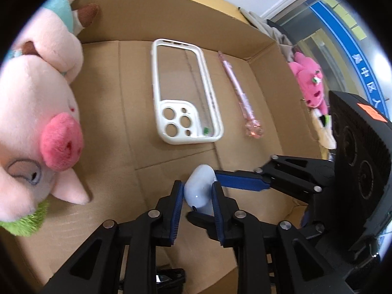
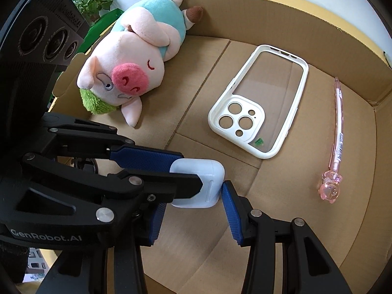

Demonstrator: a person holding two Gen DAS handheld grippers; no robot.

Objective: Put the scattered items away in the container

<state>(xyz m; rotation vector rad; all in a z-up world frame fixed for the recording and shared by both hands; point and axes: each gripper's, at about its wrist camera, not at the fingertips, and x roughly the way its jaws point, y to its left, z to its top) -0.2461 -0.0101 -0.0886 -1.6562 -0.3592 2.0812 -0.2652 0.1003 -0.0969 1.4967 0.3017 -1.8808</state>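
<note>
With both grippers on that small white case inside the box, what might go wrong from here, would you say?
1. The left gripper and right gripper both clamp the smooth, rounded white case; uneven release could make it slip or tip.
2. The crossed fingers are crowded, so they may knock together on opening.
3. A drop might bounce toward the phone case.

The cardboard box (image 2: pixel 318 232) floor carries a plush pig (image 2: pixel 127 56), phone case (image 2: pixel 259 103) and pink pen (image 2: pixel 339 132).
</note>
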